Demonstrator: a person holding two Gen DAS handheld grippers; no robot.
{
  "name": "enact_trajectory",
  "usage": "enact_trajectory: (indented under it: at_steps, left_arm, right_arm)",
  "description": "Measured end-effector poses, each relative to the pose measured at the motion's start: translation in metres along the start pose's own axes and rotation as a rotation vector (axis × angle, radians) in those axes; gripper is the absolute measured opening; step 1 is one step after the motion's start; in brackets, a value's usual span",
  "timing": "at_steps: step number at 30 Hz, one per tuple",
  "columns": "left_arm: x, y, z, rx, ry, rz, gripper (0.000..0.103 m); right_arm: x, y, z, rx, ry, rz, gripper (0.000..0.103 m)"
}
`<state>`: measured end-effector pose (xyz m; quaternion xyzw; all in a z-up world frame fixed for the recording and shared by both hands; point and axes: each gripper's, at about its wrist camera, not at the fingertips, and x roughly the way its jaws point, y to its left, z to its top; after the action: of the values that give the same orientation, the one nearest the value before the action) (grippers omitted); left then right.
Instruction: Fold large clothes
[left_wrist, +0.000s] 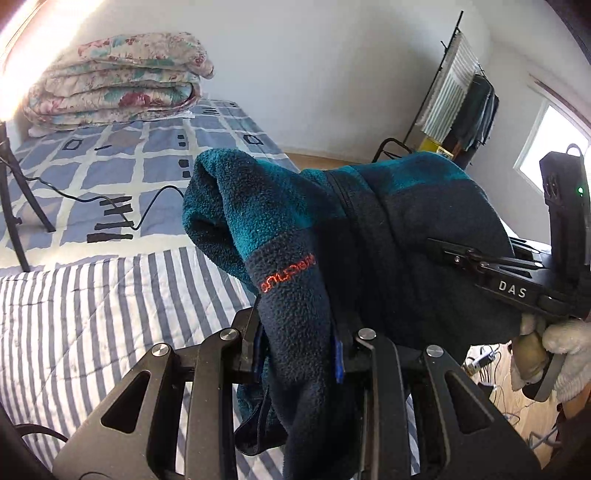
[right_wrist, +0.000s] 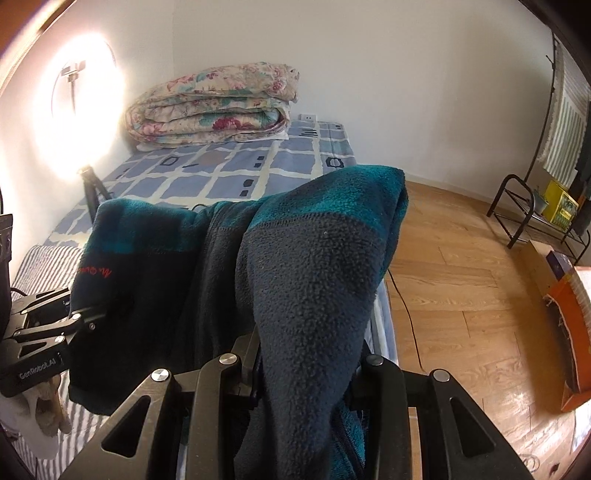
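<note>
A navy and teal fleece jacket with red lettering hangs in the air above the bed, held between both grippers. My left gripper is shut on one bunched end of the fleece. My right gripper is shut on the other end of the jacket, which drapes over its fingers. Each gripper shows in the other's view: the right one at the right edge, the left one at the left edge, both biting into the fleece. The fingertips are hidden by cloth.
The bed has a striped sheet in front and a blue checked cover behind, with a folded floral quilt at the wall. A ring light on a tripod and its cable lie on the bed. Wood floor and a clothes rack are to the right.
</note>
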<state>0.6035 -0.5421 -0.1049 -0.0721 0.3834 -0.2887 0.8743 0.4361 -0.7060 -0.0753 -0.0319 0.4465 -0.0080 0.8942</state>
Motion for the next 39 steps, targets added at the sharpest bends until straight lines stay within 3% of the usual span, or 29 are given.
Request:
enact_trajectory:
  at_steps: [5,13,16,18,24,31,39]
  left_arm:
    - [0.030,0.015,0.006,-0.031,0.017,0.020,0.026]
    - [0.061,0.031,0.002,-0.016,0.033,0.074,0.026]
    - [0.068,0.044,0.000,-0.041,0.053,0.088,0.028]
    - [0.069,0.054,-0.001,-0.054,0.059,0.099,0.031]
    - [0.065,0.067,-0.008,-0.025,0.061,0.162,0.035]
    - [0.059,0.061,-0.027,0.061,0.078,0.221,0.042]
    - [0.014,0.056,-0.035,0.061,0.050,0.226,0.042]
  right_arm:
    - [0.037,-0.007,0.017,-0.004,0.019,0.023,0.031]
    - [0.087,-0.019,0.016,-0.008,0.056,0.007,0.031]
    - [0.099,-0.029,0.016,-0.007,0.091,-0.017,0.039]
    - [0.103,-0.040,0.015,0.010,0.104,-0.064,0.049]
    - [0.099,-0.072,0.005,0.097,0.112,-0.113,0.050]
    - [0.103,-0.069,-0.019,0.074,0.184,-0.202,0.050]
    - [0.061,-0.069,-0.034,0.147,0.143,-0.223,0.050]
